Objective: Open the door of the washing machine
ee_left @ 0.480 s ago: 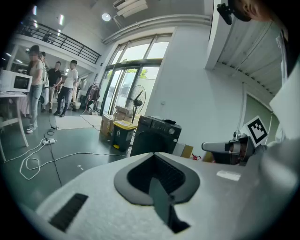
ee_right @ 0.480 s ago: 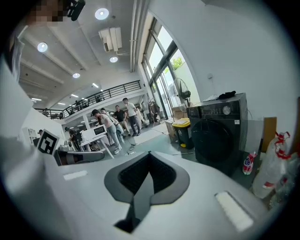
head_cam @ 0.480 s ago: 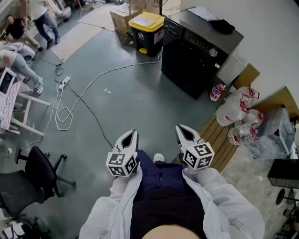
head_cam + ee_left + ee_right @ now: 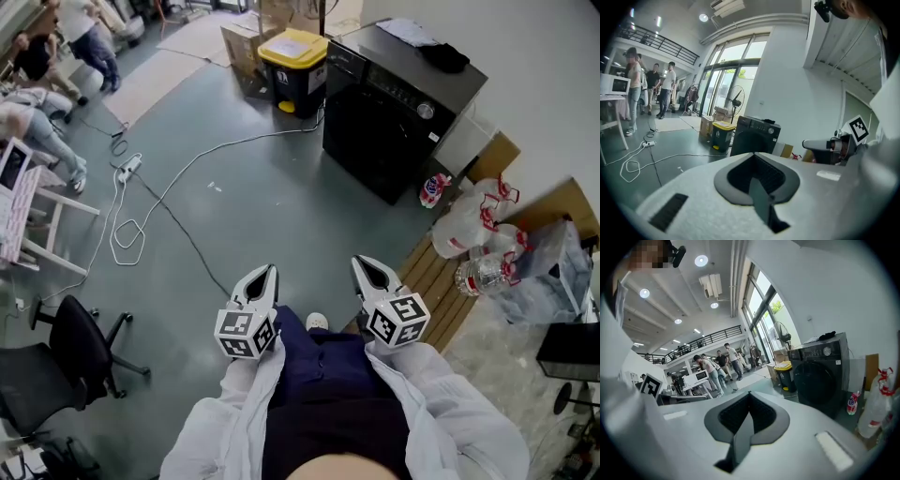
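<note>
The black front-loading washing machine stands against the far wall, several steps ahead, with its round door closed. It also shows in the left gripper view as the washing machine. My left gripper and right gripper are held side by side close to my body, over the grey floor. Both point forward toward the machine and are far from it. Each has its jaws together with nothing between them.
A yellow-lidded bin and cardboard boxes stand left of the machine. Plastic water jugs and a wooden pallet lie at the right. A white cable crosses the floor. An office chair and people are at the left.
</note>
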Tool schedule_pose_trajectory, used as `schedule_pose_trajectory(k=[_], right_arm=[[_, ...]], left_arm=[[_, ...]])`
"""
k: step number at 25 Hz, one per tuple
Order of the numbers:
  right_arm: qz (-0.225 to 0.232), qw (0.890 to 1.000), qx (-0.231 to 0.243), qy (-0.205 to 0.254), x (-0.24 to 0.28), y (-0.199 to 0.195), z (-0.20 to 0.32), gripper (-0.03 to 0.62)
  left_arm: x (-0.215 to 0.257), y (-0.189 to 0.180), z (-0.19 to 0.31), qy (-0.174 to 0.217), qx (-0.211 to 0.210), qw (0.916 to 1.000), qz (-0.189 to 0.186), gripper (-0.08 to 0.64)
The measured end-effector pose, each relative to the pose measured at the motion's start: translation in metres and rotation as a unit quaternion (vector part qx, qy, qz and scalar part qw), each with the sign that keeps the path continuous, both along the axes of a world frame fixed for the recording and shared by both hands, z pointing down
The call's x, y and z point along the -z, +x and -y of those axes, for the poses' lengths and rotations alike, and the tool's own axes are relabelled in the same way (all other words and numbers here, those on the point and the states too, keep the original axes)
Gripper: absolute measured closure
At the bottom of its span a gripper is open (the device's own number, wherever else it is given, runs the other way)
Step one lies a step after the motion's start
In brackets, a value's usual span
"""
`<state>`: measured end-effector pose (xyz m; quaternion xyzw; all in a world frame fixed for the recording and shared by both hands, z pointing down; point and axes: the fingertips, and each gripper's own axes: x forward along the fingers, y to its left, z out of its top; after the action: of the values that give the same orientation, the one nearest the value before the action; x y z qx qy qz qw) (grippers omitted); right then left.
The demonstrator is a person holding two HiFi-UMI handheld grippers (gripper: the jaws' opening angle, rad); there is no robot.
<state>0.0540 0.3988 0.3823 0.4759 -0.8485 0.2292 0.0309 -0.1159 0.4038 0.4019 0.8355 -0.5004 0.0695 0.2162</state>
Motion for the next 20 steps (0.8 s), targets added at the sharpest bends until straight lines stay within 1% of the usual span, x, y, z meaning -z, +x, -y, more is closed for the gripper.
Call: schedule_pose_trajectory(k=[2,3,5,6,11,15,18,20], right_arm=[[0.001,1.000,-0.004,-0.002,-0.002,0.004,0.000,0.583],[0.004,1.000,-0.006,-0.005,-0.004,0.006,-0.001,0.583],[0.010,1.000,-0.008,-0.012,-0.007,0.009,-0.002,0.583],[0.013,1.000,-0.008,-0.015,-0.008,0.009,-0.002,0.583],[0.020,1.000,0.002,-0.022,-0.010,0.002,0.000,0.583],[0.023,0.999,0.000,-0.026,-0.015,0.003,0.008,0.583],[0.023,0.999,0.003,-0.030,-0.017,0.000,0.023,0.583],[0.023,0.999,0.006,-0.033,-0.017,-0.004,0.034,0.583]], left_arm=[[0.003,0.002,0.000,0.006,0.001,1.0000,-0.004,0.558],[0.004,0.002,-0.001,0.008,0.001,0.9999,-0.007,0.533],[0.006,0.003,-0.004,0.006,0.001,0.9999,-0.012,0.450],[0.006,0.002,-0.005,0.005,0.002,0.9999,-0.013,0.434],[0.003,-0.006,-0.006,-0.012,0.018,0.9997,-0.013,0.379],[0.003,-0.009,0.003,-0.007,0.025,0.9996,-0.013,0.348],[0.004,-0.012,0.016,-0.005,0.027,0.9994,-0.019,0.302],[0.003,-0.016,0.027,-0.008,0.029,0.9993,-0.021,0.299]])
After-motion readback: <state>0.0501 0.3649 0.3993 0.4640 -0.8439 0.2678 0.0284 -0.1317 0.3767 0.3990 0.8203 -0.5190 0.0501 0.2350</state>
